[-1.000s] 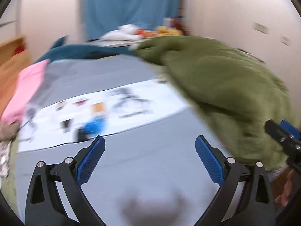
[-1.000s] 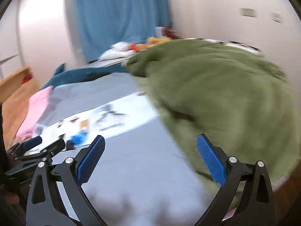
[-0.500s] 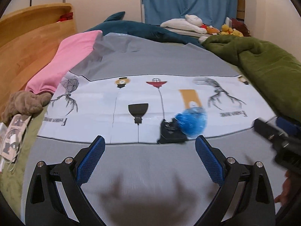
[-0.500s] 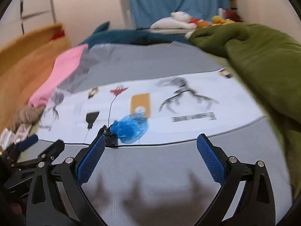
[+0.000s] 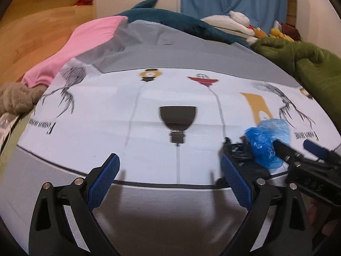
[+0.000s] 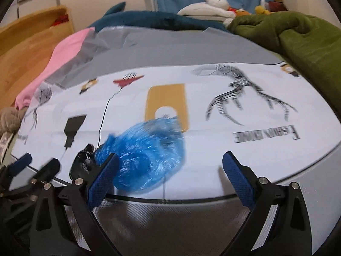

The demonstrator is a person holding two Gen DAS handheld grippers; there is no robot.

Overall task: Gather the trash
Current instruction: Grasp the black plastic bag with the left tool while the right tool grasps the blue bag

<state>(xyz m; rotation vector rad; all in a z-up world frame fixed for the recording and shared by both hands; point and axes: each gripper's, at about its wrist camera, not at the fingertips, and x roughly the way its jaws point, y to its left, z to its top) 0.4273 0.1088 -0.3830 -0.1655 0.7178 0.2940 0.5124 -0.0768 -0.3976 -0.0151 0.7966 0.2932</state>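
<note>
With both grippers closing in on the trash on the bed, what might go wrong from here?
The right gripper is open, with the crumpled blue plastic bag off-centre by its left finger, so it may pinch only an edge. The black wrapper abuts the bag and could be dragged. Either gripper might snag the printed sheet.

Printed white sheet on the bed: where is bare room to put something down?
Free: the white printed sheet between the pink blanket and the crumpled blue plastic bag, and, in the right wrist view, from the bag across to the olive-green duvet. Crowded: around the bag, where black crumpled trash lies against it.
</note>
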